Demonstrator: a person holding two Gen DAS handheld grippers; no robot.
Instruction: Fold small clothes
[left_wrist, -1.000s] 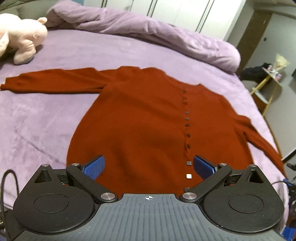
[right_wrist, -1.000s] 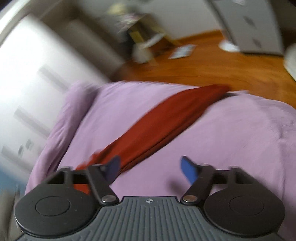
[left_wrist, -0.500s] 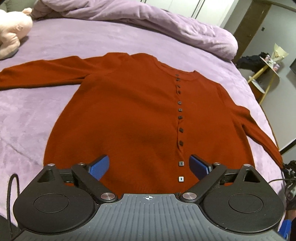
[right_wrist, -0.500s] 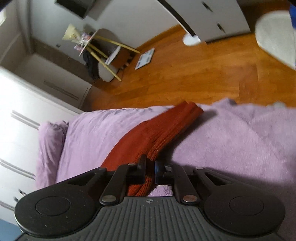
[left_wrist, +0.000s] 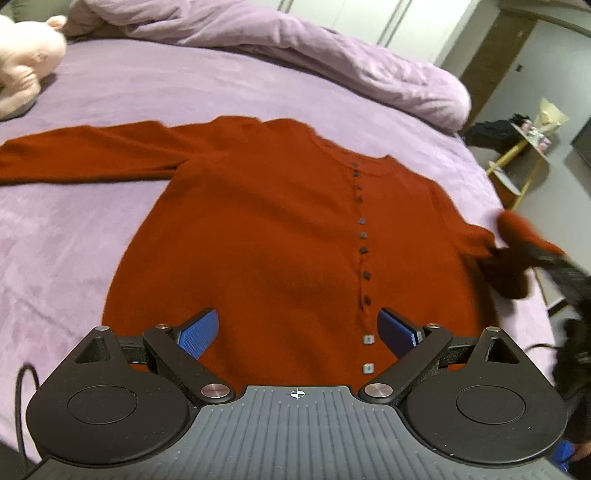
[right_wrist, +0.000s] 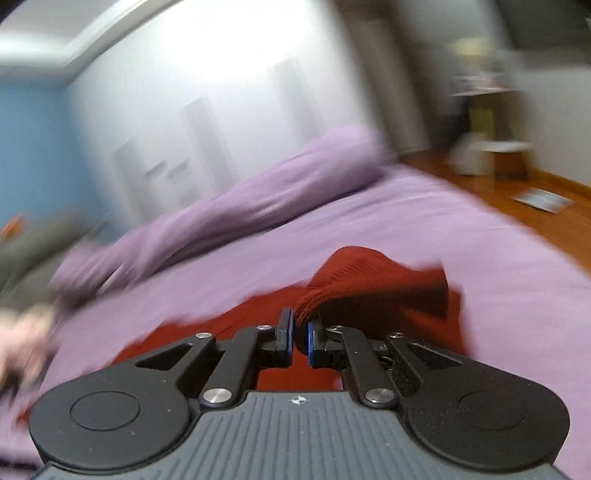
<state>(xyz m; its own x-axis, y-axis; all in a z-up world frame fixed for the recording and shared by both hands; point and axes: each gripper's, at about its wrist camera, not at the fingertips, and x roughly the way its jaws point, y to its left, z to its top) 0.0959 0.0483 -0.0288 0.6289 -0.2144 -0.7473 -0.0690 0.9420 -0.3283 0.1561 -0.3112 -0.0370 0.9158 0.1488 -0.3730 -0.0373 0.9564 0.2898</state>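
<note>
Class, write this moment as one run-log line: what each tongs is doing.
left tongs: open, over cardigan hem | right tongs: shut on right sleeve, lifted | bed: cardigan body flat

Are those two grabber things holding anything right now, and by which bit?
The right gripper pinches the red cardigan by its sleeve, near the cuff end. The left gripper is open, holding nothing.

Left view overlooks cardigan (left_wrist: 280, 229); right, blurred, seemingly skims its sleeve.
</note>
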